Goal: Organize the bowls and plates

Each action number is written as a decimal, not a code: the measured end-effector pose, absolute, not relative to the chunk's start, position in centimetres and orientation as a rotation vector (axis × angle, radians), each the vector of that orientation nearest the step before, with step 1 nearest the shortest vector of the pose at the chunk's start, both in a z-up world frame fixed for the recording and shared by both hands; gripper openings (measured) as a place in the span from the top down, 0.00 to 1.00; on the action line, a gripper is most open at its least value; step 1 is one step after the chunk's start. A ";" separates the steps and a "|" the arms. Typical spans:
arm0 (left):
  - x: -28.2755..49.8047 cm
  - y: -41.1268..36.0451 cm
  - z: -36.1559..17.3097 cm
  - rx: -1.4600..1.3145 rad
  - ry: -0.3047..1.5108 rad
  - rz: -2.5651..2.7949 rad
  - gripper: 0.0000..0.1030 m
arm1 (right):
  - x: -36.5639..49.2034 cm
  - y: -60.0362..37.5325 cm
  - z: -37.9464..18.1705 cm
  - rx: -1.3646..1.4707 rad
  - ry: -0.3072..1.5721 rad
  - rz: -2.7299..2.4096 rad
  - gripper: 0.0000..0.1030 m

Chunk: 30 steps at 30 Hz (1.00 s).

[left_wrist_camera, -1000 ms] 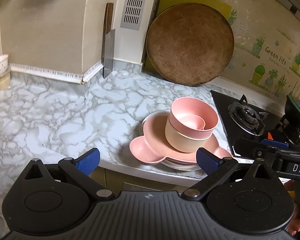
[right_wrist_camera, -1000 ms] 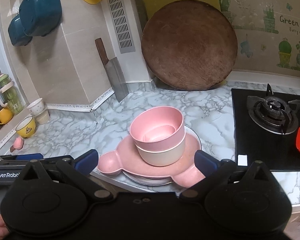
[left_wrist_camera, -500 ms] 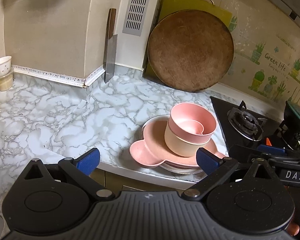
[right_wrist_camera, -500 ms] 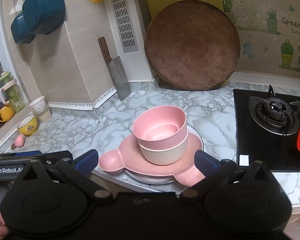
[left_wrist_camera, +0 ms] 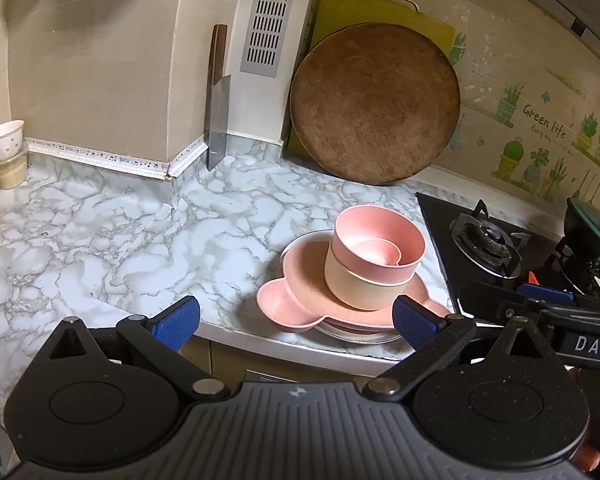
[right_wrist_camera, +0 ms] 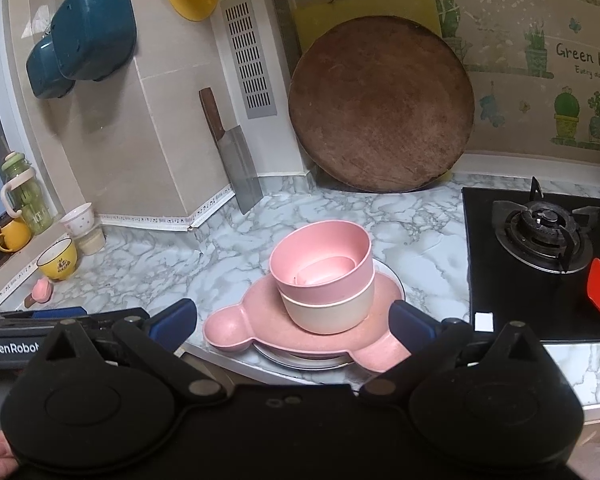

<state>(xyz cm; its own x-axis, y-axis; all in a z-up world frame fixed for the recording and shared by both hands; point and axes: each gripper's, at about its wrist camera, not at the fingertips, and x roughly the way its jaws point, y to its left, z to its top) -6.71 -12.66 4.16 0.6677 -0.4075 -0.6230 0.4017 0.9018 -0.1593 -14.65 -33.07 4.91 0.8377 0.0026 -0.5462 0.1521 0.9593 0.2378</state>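
Right wrist: we see the stack (right_wrist_camera: 324, 300), pink bowls on a pink plate, at the counter (right_wrist_camera: 148, 264) edge; bare marble left. Both grippers (left_wrist_camera: 296, 320) (right_wrist_camera: 292, 320) gape, empty.

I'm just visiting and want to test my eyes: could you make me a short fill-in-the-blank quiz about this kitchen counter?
1. The pink bowl sits nested inside a ____ bowl.
2. Both bowls rest on a pink plate with two round ____.
3. The round wooden board leans against the ____.
4. Both the left gripper and right gripper have their jaws ____.

Missing words: cream; ears; wall; open
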 end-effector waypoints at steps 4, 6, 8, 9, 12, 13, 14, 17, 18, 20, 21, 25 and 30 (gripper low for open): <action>-7.2 -12.5 4.4 0.001 0.697 -0.464 0.00 | -15.1 -33.0 5.0 0.291 0.567 -0.086 0.00; -7.4 -12.5 4.5 0.008 0.696 -0.473 0.00 | -15.3 -32.9 5.0 0.297 0.565 -0.088 0.00; -7.5 -12.4 4.5 0.014 0.696 -0.477 0.00 | -15.6 -32.8 5.0 0.303 0.561 -0.094 0.00; -7.6 -12.4 4.5 0.012 0.697 -0.483 0.00 | -15.7 -32.8 5.0 0.305 0.560 -0.097 0.00; -7.6 -12.2 4.5 0.010 0.697 -0.487 0.00 | -16.2 -32.7 5.1 0.307 0.554 -0.103 0.00; -7.6 -12.2 4.5 0.009 0.698 -0.488 0.00 | -16.3 -32.6 5.1 0.307 0.552 -0.106 0.00; -7.6 -12.1 4.5 0.002 0.698 -0.489 0.00 | -16.4 -32.6 5.1 0.308 0.550 -0.108 0.00; -7.7 -11.7 4.5 0.000 0.691 -0.486 0.00 | -16.5 -32.5 5.1 0.311 0.551 -0.111 0.00; -7.8 -11.7 4.6 0.004 0.686 -0.480 0.00 | -16.6 -32.5 5.1 0.313 0.551 -0.113 0.00; -7.9 -11.6 4.7 0.002 0.673 -0.481 0.00 | -16.7 -32.4 5.0 0.316 0.552 -0.115 0.00; -7.9 -11.5 4.7 0.000 0.667 -0.485 0.00 | -16.7 -32.3 5.0 0.316 0.553 -0.115 0.00; -8.0 -11.6 4.7 0.004 0.673 -0.506 0.00 | -16.8 -32.2 5.0 0.319 0.553 -0.118 0.00; -7.7 -11.3 4.4 -0.025 0.696 -0.540 0.00 | -17.0 -32.2 5.0 0.325 0.553 -0.127 0.00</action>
<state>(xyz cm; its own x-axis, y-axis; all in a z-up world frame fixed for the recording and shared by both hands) -7.67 -11.35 4.38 0.6360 -0.4814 -0.6032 0.4648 0.8629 -0.1985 -16.97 -32.17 4.97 0.8446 -0.0317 -0.5345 0.2054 0.9411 0.2687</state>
